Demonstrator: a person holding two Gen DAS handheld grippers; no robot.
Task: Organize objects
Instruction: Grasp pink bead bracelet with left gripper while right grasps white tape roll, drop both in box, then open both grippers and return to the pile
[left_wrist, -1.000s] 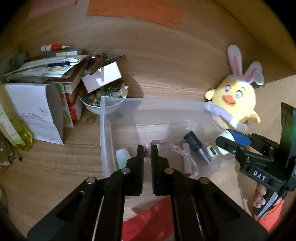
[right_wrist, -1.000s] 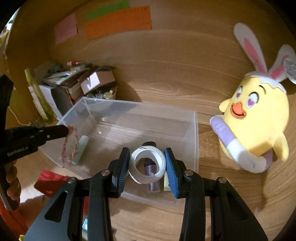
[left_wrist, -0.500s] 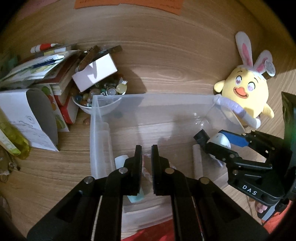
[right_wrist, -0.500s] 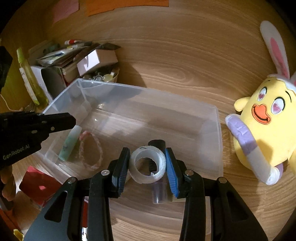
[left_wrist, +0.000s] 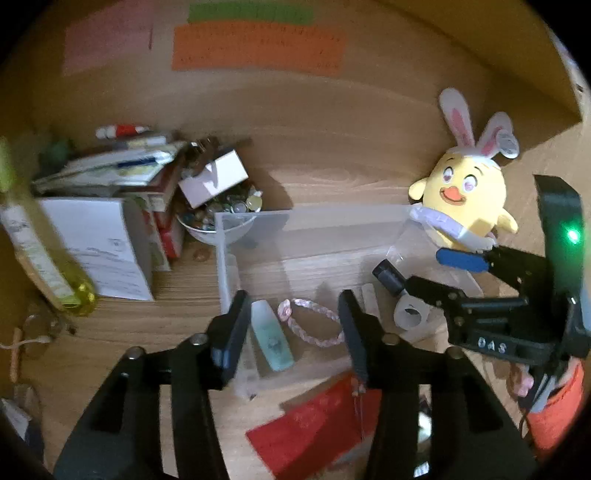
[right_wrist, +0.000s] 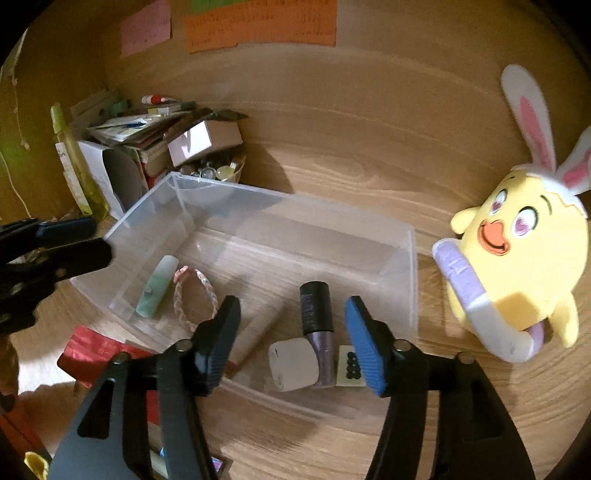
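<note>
Right wrist view: the right gripper (right_wrist: 291, 325) is seen about half open over the clear plastic storage bin (right_wrist: 410, 258). Its jaws have just been opening, and nothing is pressed between them. The white roll of tape (right_wrist: 293, 365) is seen lying on the bin floor just below the pads, beside the dark-capped purple bottle (right_wrist: 316, 314) and the small white die (right_wrist: 349, 367), so it is judged to have been dropped there.

From the left wrist view, the left gripper (left_wrist: 291, 325) is likewise found about half open and empty, its jaws having just been opening. The pink braided bracelet (left_wrist: 310, 325) is seen on the bin floor at 12 o'clock from its tips, beside the pale green tube (left_wrist: 271, 341). The yellow chick plush with rabbit ears (right_wrist: 517, 266) is left outside the bin at 3 o'clock, probably still to be sorted.
</note>
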